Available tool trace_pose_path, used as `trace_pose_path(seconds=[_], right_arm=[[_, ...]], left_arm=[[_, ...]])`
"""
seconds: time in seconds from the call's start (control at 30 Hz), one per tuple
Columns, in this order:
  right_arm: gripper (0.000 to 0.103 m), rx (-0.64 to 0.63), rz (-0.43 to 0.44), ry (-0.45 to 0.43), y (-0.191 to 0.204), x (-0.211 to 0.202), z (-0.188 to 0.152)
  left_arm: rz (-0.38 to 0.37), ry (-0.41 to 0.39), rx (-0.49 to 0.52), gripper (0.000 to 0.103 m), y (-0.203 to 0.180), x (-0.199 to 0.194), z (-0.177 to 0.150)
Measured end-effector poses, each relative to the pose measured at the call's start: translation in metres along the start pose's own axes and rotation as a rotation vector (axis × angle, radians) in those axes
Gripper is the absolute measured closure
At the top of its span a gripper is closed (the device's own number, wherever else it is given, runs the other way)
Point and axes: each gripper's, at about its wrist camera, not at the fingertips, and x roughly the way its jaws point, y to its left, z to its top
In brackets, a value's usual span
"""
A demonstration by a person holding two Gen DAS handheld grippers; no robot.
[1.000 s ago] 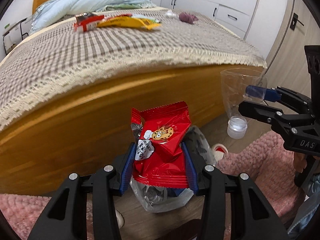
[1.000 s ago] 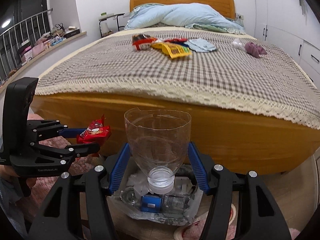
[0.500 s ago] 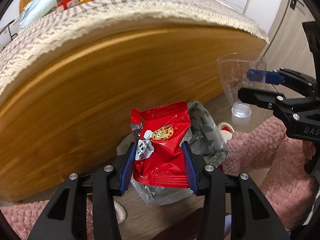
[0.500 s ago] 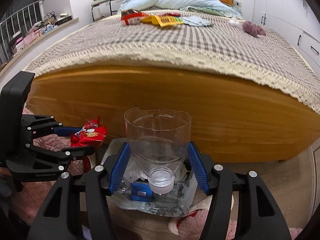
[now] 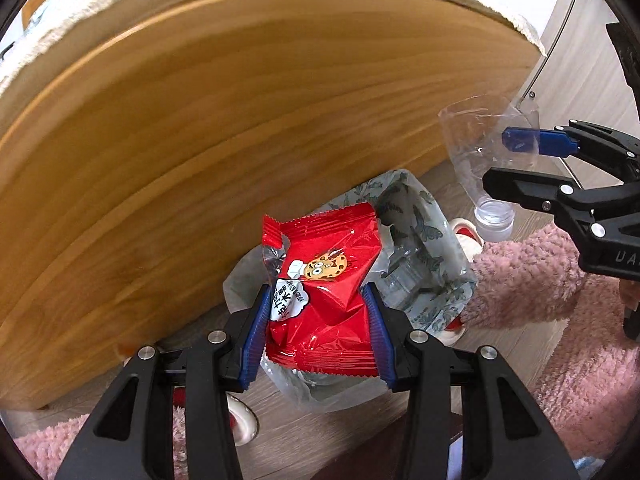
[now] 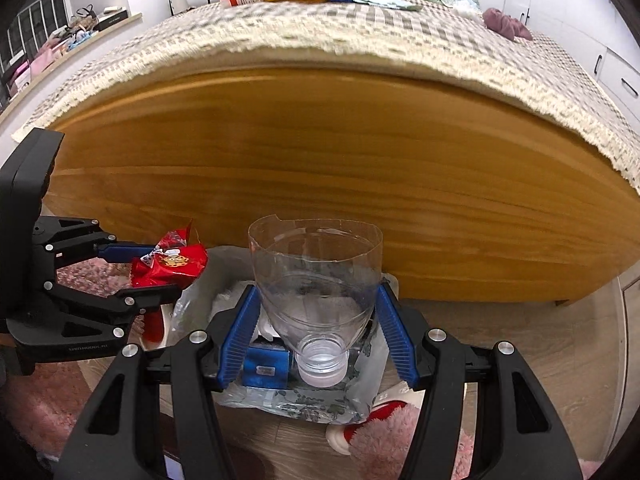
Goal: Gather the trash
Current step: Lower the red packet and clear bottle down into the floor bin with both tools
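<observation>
Left wrist: left tool (image 5: 316, 316) clamps red wrapper (image 5: 324, 280); right tool (image 6: 316, 328) clamps cut bottle (image 6: 316, 280).

A red wrapper (image 5: 324, 296) shows a cartoon cookie. The bag (image 5: 432, 256) looks clear with grey butterfly print. Honey-brown wooden bed board (image 6: 340, 184), checked grey-cream blanket (image 6: 360, 36), pink rug (image 5: 532, 280).
</observation>
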Motion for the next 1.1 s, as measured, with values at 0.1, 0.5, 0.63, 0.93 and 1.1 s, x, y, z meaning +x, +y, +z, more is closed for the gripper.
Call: trace_pose_path(seconds=[0.1, 0.5, 0.63, 0.93, 1.1], right_arm=[[0.045, -0.001, -0.003, 0.012, -0.001, 0.006, 0.000], [0.045, 0.013, -0.001, 0.060, -0.007, 0.024, -0.006], [0.045, 0.007, 0.005, 0.082, -0.007, 0.032, -0.005], [0.045, -0.011, -0.003, 0.149, -0.007, 0.051, -0.003], [0.045, 0.001, -0.023, 0.170, -0.009, 0.062, -0.004]], left_arm=[[-0.002, 0.011, 0.005, 0.060, -0.001, 0.008, 0.001], [-0.013, 0.081, -0.022, 0.060, 0.003, 0.038, -0.001], [-0.014, 0.116, -0.047, 0.060, 0.006, 0.052, -0.001], [0.006, 0.157, -0.048, 0.060, 0.009, 0.080, -0.002], [-0.013, 0.159, -0.092, 0.060, 0.018, 0.086, -0.001]])
